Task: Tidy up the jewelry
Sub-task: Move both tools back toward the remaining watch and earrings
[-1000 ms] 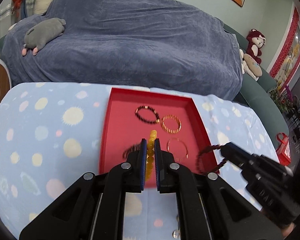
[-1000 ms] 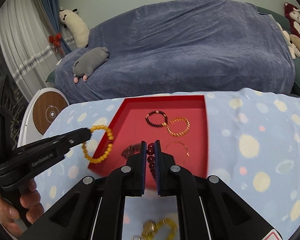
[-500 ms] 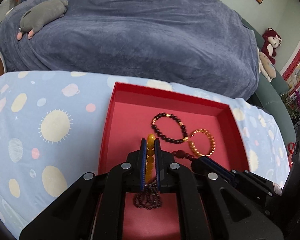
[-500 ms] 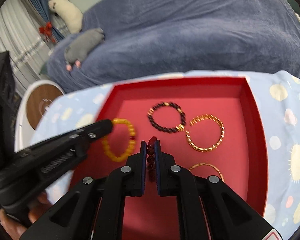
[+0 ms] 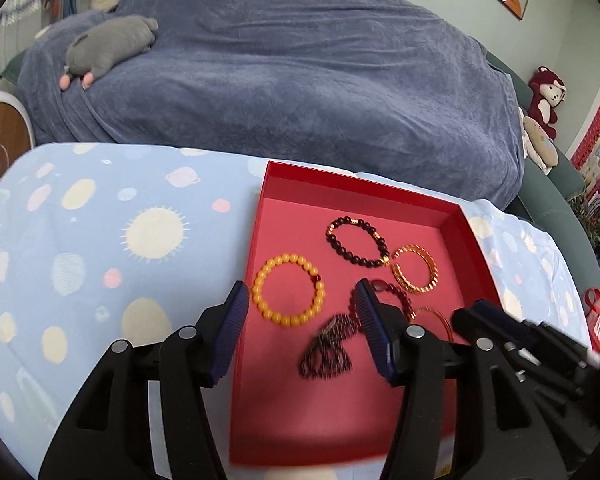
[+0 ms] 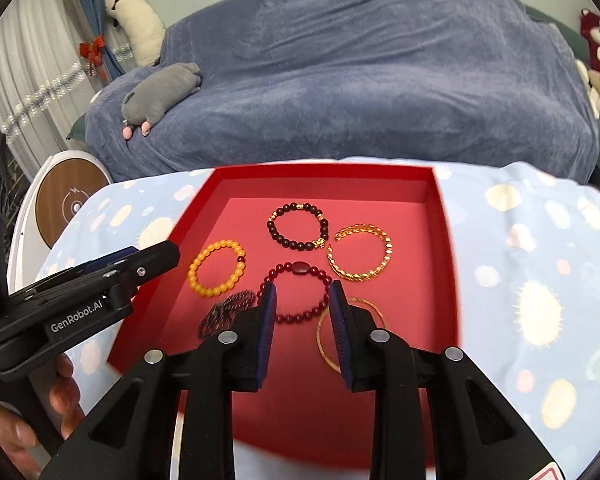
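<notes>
Both tongs just spreading: left tongs [image 5: 300, 304] apart over yellow bead bracelet [image 5: 288, 295], right tongs [image 6: 302, 306] apart astride dark red bead bracelet [image 6: 296, 294], both flat in red tray [image 6: 440, 216]

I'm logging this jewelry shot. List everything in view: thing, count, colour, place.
tray: 1, red, on the tablecloth
yellow bead bracelet: 1, amber, tray left
dark bead bracelet: 1, near-black with gold beads, tray back
twisted bangle: 1, gold, tray right
red bead bracelet: 1, dark red, tray middle
thin bangle: 1, gold, tray front right
small-bead strand: 1, dark, bunched, tray front left
tablecloth: 1, pale blue, spotted
sofa cover: 1, blue-grey, behind
grey plush: 1, on sofa
left claw: open, has just been opening
right claw: open, has just been opening
</notes>
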Demonstrator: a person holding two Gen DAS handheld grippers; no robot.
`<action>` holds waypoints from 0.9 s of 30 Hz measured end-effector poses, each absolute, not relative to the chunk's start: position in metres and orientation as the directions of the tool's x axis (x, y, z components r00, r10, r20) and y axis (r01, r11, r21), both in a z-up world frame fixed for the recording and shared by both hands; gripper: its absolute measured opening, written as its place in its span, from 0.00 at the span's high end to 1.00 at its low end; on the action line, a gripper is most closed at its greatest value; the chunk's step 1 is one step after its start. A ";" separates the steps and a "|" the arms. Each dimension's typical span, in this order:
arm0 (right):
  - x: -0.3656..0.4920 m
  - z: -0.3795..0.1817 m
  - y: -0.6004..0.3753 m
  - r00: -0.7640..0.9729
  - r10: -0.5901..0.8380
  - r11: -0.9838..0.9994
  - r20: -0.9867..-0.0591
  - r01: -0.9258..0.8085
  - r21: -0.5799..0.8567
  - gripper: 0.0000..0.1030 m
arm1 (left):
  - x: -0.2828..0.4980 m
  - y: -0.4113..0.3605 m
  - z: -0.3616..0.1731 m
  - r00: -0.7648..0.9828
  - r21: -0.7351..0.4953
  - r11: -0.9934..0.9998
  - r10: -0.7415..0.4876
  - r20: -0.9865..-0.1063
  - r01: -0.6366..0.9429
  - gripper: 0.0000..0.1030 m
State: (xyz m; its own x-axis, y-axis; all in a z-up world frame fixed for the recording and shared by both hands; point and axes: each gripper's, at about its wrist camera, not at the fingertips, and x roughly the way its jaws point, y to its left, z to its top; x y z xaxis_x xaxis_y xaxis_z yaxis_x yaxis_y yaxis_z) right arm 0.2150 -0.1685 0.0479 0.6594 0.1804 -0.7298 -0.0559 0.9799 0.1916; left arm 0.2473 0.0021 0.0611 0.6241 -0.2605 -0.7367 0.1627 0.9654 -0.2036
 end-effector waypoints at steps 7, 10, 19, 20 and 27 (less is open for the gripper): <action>0.158 0.072 -0.186 0.686 0.155 0.982 -0.711 -0.028 0.187 0.69 | 0.195 0.005 0.074 0.627 -0.189 0.968 -0.252 -0.737 0.167 0.49; 0.132 0.076 -0.193 0.685 0.144 0.982 -0.714 -0.011 0.187 0.69 | 0.174 0.005 0.075 0.617 -0.193 0.967 -0.254 -0.745 0.166 0.49; 0.067 0.068 -0.210 0.659 0.113 0.981 -0.744 0.047 0.190 0.69 | 0.119 -0.003 0.073 0.596 -0.191 0.965 -0.260 -0.760 0.177 0.49; 0.062 0.065 -0.211 0.655 0.110 0.980 -0.747 0.053 0.191 0.69 | 0.114 -0.004 0.071 0.591 -0.194 0.965 -0.262 -0.763 0.177 0.49; 0.028 0.037 -0.221 0.607 0.096 0.977 -0.789 0.093 0.190 0.69 | 0.083 -0.013 0.054 0.563 -0.177 0.967 -0.251 -0.788 0.185 0.49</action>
State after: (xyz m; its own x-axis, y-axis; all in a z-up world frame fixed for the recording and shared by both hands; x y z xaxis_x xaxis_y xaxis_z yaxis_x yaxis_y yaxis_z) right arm 0.0275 -0.2206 0.0375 0.6074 0.0960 -0.7886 0.0928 0.9773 0.1904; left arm 0.0834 -0.0133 0.0537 0.5625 -0.2515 -0.7876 0.1846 0.9668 -0.1769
